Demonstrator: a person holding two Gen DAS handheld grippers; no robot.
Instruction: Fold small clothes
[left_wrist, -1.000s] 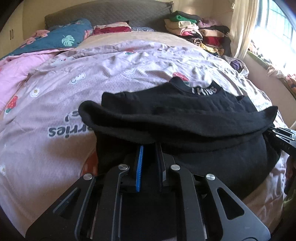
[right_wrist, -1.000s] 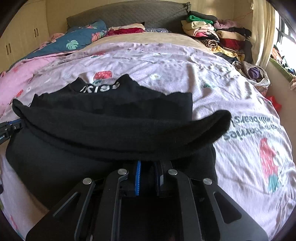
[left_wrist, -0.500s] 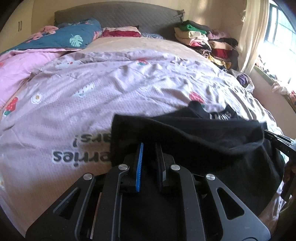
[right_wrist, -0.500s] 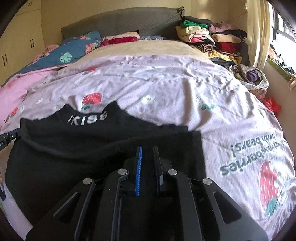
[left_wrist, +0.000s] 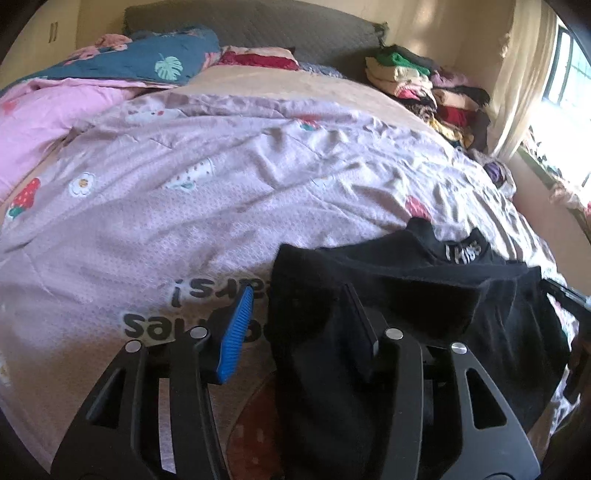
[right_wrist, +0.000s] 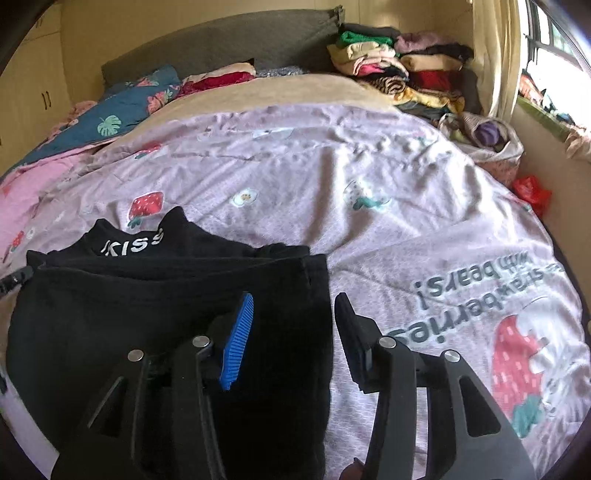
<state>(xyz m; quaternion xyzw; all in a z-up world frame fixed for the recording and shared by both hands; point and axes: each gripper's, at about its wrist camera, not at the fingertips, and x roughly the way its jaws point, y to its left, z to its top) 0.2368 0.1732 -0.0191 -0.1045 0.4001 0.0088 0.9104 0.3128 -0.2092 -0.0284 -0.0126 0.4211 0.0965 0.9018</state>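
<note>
Here, my left gripper (left_wrist: 299, 325) and right gripper (right_wrist: 295, 332) are opening over the black top (right_wrist: 166, 295), folded on the near bed (right_wrist: 369, 229); soft, limp, best pinched at its edges.

The bed (right_wrist: 369, 92) is covered by a pale lilac quilt (left_wrist: 221, 206) printed with strawberries and lettering. A black top (right_wrist: 155, 306) lies folded on the quilt's near side. At the headboard end rest a blue leaf-print blanket (left_wrist: 147, 62), a pink blanket (left_wrist: 48, 114) and a stack of folded clothes (right_wrist: 399, 74).
</note>
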